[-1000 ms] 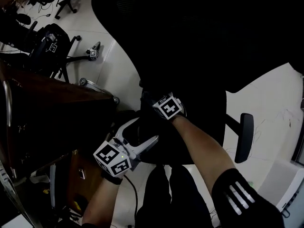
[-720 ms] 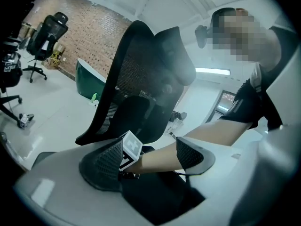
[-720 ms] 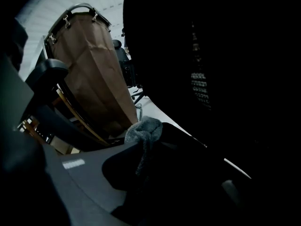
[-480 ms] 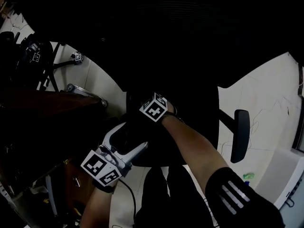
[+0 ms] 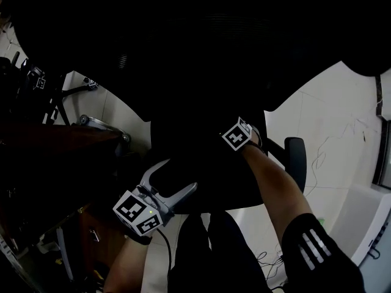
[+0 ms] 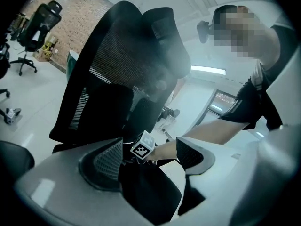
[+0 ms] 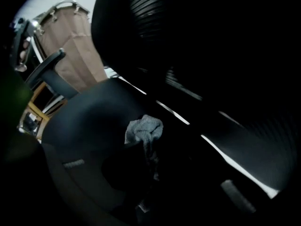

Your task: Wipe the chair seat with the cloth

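**Cloth on the seat, right tongs clenched on it**

The right tongs [image 7: 148, 166] are clamped on a bunched grey cloth [image 7: 144, 128]. The loose end of the cloth stands out beyond the jaws and lies against the black chair seat [image 5: 211, 176], towards the back of the seat where it meets the mesh backrest [image 6: 127, 65]. The right gripper view is very dark, so the jaws themselves read only as black shapes on either side of the cloth's lower part.

In the head view the right tongs' marker cube [image 5: 237, 134] sits over the seat's right half, with the person's bare forearm [image 5: 272, 185] running back from it to a black sleeve with white stripes. The chair's right armrest [image 5: 295, 163] stands just beside that forearm.

The left tongs [image 5: 173, 179] are released, their jaws wide apart. They are low at the seat's front left edge, and the dark seat edge shows in the gap between them. Whether either jaw touches the seat cannot be told.

The chair stands on a pale floor [image 5: 330, 108].
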The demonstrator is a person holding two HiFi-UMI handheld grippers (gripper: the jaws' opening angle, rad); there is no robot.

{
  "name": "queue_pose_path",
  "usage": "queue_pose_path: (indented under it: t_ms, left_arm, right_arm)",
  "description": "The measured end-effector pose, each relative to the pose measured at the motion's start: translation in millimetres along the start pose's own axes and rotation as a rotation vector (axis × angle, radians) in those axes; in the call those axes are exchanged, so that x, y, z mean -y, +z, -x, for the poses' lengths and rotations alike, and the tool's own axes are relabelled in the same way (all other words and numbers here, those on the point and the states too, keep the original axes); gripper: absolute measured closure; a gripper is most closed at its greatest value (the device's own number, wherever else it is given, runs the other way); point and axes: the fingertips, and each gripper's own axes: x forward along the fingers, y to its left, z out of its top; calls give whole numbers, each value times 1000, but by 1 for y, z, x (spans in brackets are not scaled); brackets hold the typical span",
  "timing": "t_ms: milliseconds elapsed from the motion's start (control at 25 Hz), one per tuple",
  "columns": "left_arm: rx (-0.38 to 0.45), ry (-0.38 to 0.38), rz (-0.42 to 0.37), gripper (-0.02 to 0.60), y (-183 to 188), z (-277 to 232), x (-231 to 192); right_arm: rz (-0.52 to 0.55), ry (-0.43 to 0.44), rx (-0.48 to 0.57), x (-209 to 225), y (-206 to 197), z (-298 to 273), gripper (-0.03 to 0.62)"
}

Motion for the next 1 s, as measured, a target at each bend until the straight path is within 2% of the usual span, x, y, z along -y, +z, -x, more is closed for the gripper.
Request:
queue_pose_path:
  t_ms: [120,280,480,560,680,840,1000]
  left_arm:
    - [3,-9,3,198,1,-8,8]
    - [5,-14,5,198,2,-13,15]
    - [9,-8,5,198,-5,-7,16]
    - [14,6,5,198,-3,1,16]
    - [26,37,6,198,-2,16,9]
    - [51,90,8,198,1,40,-5]
    - [65,129,6,198,0,63,-18]
  right_arm:
    - [-41,-69,-24,34,-32,24,543]
    - [-147,-153,-57,63,-67,50,543]
    - [-136,-175,-33,65,-62,53,545]
    - [-158,-146,9,54,-47,54,543]
    - [-146,-66,95,18,-5,48,543]
    - [-87,57,181,-51,63,29,543]
    - [1,174,214,-128,115,0,543]
